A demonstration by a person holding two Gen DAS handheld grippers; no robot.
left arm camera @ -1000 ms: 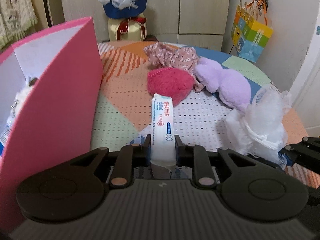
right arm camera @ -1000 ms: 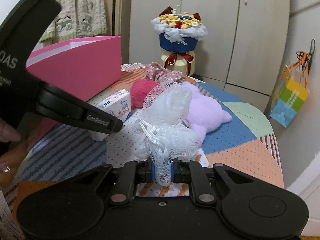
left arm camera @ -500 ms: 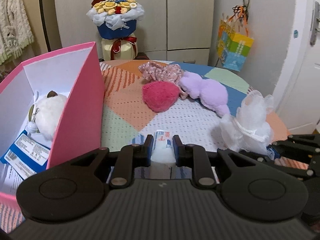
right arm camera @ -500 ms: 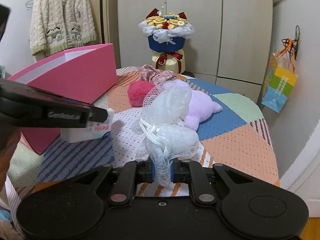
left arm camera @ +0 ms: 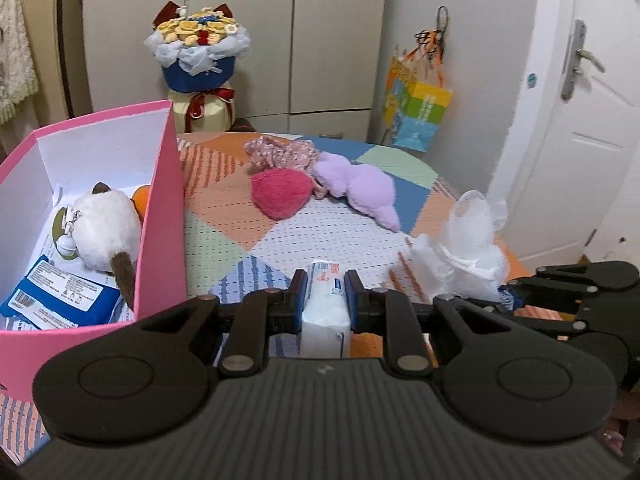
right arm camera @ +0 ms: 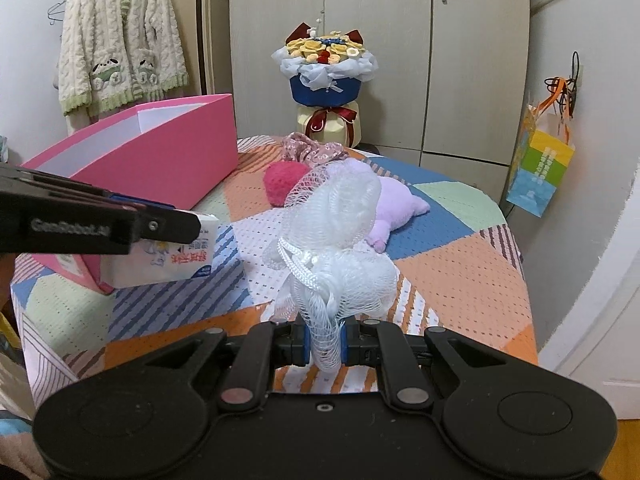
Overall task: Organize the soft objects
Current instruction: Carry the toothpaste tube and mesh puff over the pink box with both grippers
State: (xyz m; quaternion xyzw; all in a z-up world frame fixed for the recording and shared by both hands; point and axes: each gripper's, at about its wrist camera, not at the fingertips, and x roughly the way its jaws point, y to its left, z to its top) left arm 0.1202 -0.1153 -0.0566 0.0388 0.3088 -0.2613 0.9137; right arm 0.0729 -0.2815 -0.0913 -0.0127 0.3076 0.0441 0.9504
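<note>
Claw-hidden box (left arm camera: 100,216) contents: left-view only

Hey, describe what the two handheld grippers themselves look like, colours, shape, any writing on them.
Both are matte black plastic. The left gripper and right gripper each have a ribbed body, two rounded wing-shaped plates with a circular disc, linkage bars with silvery rivets, and blue pads on the inner finger faces. Seen side-on from the right wrist camera, the left one bears faint pale lettering, too blurred to read fully. No cables or sleeves show.
</note>
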